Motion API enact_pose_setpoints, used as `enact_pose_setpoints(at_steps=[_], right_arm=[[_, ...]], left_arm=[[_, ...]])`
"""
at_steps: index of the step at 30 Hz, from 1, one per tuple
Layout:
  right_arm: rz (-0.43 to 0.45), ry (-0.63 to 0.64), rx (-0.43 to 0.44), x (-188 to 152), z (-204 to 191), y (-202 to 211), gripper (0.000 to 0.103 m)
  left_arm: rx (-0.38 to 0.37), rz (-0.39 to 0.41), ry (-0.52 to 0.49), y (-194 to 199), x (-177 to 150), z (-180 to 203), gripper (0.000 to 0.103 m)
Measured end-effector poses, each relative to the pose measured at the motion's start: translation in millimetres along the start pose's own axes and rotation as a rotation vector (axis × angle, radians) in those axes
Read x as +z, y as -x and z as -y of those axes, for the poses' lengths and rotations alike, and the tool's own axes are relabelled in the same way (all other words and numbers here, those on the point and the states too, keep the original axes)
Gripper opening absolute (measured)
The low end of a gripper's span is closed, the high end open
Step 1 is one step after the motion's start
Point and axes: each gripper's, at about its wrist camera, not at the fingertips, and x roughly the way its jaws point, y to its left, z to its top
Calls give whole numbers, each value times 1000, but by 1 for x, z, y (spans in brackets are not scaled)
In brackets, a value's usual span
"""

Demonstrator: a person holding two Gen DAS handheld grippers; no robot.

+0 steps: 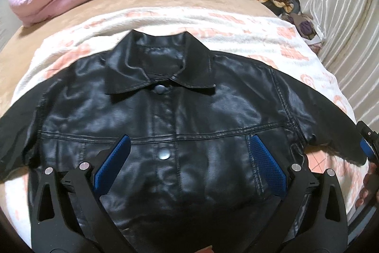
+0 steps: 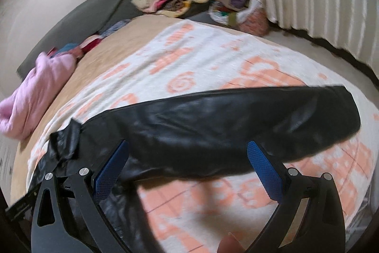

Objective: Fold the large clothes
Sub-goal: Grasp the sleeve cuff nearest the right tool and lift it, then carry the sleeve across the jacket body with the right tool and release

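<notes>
Sleeve First: Folding the Leather Jacket

Evidently the black, glossy leather jacket (image 1: 180, 115) lay front-up and buttoned on the white blanket with orange print (image 1: 236, 23) covering the bed, collar away, both sleeves spread wide. Its stiff, shiny hide would likely resist creasing, so the right sleeve (image 2: 236, 120) wanted gripping near the cuff and carrying flat across the chest. The left claw (image 1: 189, 158) hovered released over the hem; the right claw (image 2: 189, 163) hung released above that sleeve, holding nothing.
</notes>
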Motion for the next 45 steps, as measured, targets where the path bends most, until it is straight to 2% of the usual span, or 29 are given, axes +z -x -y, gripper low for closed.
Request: enact_pose_setpoints(at_steps=[6, 10, 12, 16, 18, 24, 28, 29, 30, 31, 33, 36, 38, 42, 45], right_arm=[[-7, -143, -82, 0, 47, -11, 99], [-7, -314, -178, -8, 88, -10, 99], [-11, -416, -198, -14, 111, -11, 99], [-28, -616, -133, -21, 155, -27, 99], [-2, -711, -86, -22, 173, -34, 99], [105, -839, -32, -8, 198, -44, 99], [158, -842, -2, 5, 209, -52, 97], [165, -842, 0, 7, 211, -53, 87], [171, -842, 6, 10, 214, -54, 69], [175, -843, 20, 12, 217, -56, 60], [166, -838, 82, 20, 222, -65, 34], [165, -776, 133, 36, 220, -66, 17], [174, -717, 167, 58, 211, -60, 11], [242, -517, 244, 104, 173, -29, 8], [275, -381, 326, 124, 136, -2, 6]], left_arm=[[-31, -29, -25, -21, 3, 18, 95], [-49, -40, -49, -32, 5, 29, 95], [-56, -50, -51, -36, 5, 33, 95], [-65, -64, -51, -42, 2, 34, 95], [-63, -71, -51, -44, 0, 34, 95], [-63, -71, -37, -43, 1, 30, 95], [-71, -65, -30, -40, 3, 29, 95], [-70, -64, -30, -40, 3, 29, 95], [-71, -61, -29, -40, 4, 29, 95], [-72, -60, -28, -40, 4, 29, 95], [-76, -60, -28, -39, 5, 30, 95], [-81, -61, -34, -37, 6, 32, 95], [-82, -56, -34, -34, 8, 31, 95], [-82, -34, -6, -24, 14, 22, 95], [-74, -22, 20, -17, 17, 11, 95]])
